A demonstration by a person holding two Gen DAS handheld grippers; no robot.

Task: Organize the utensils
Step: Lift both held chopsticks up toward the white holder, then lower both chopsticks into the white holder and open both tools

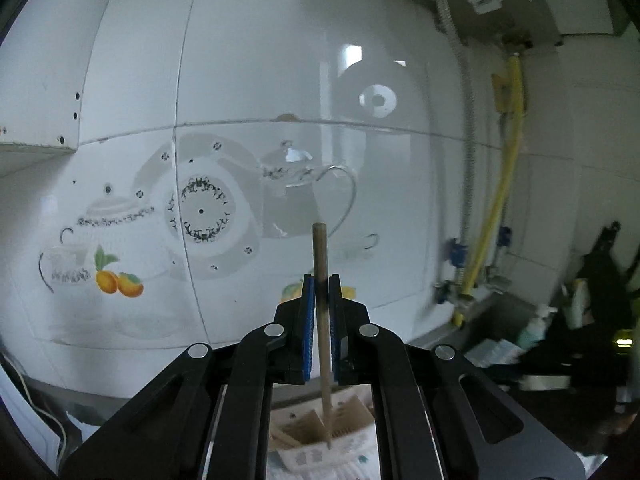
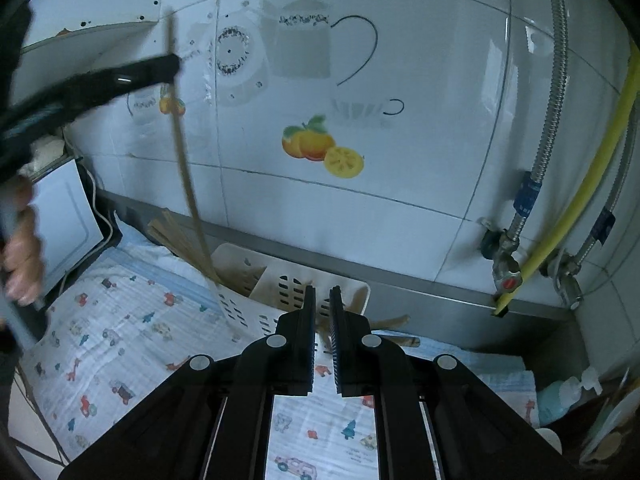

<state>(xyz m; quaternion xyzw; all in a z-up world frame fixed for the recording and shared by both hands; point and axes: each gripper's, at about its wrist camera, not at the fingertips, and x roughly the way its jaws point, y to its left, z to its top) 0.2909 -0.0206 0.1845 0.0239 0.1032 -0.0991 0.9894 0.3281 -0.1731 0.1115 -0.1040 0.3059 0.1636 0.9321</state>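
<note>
Chopstick (image 1: pixel 322 320): thin, brown, wooden, upright in left gripper (image 1: pixel 321 292).

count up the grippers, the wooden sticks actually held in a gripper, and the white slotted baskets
grippers: 2 (left gripper, right gripper)
wooden stick held, in the left gripper: 1
white basket: 1
total: 4
</note>
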